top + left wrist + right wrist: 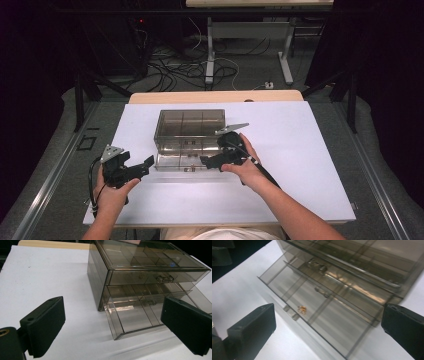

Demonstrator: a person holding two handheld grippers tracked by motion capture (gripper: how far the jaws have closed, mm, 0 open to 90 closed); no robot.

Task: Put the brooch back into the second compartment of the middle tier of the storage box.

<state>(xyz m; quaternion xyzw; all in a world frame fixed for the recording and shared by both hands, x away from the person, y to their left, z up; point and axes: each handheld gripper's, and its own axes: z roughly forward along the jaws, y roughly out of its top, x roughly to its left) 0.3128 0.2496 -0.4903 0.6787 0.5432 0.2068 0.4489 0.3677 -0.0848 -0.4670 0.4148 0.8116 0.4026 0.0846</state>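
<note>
Open drawer [186, 163] between both tools.

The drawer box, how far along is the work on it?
Done: the bottom drawer of the drawer box stands pulled out. In hand: nothing; the right gripper hangs open at the drawer's front, the left gripper open beside it. Left: the upper drawers are shut.

We see a white desk [310, 165] with a wooden strip along its far edge. On it stands one smoky transparent drawer box [189, 124], near the middle, its lowest drawer [175, 162] pulled out over the white surface toward us.
</note>
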